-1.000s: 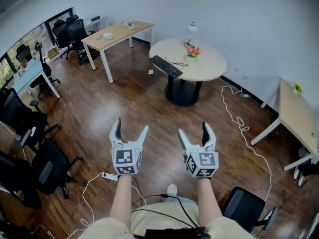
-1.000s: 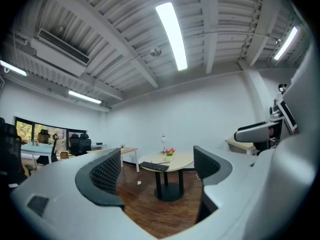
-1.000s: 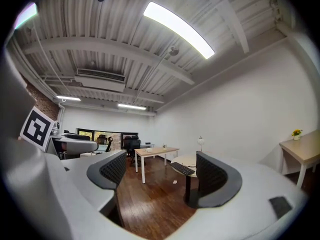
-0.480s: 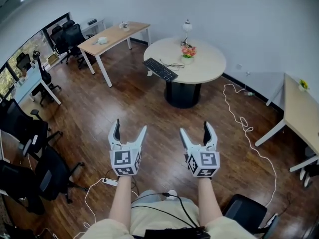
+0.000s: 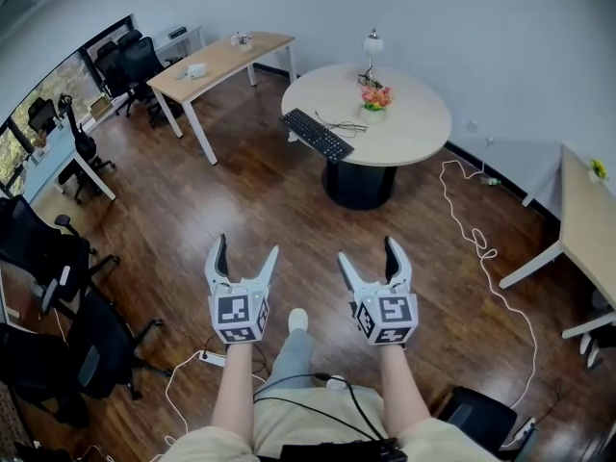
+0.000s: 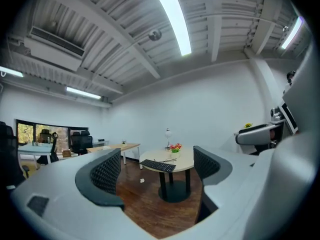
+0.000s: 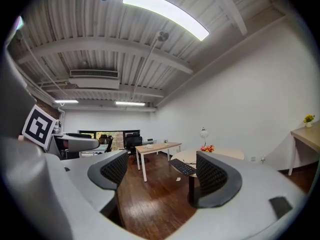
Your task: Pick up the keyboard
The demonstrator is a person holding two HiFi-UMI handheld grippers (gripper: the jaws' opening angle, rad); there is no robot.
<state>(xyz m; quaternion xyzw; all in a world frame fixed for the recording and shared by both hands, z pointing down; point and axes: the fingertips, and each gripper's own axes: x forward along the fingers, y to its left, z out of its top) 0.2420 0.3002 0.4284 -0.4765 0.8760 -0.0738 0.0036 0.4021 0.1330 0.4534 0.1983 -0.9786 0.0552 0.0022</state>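
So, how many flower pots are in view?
2: a red-flowered pot on the round table, a yellow-flowered pot on the desk at the right edge. Others may be hidden.

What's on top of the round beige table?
A black keyboard at the round beige table's near-left edge, a thin dark cable beside it, a pot of pink-orange flowers and a white lamp. Whatever lies behind the flowers is hidden.

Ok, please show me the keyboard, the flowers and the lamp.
keyboard (image 5: 317, 135), head view, middle of its keys.
flowers (image 5: 373, 95), head view, on the blossoms.
lamp (image 5: 372, 40), head view, on its shade.
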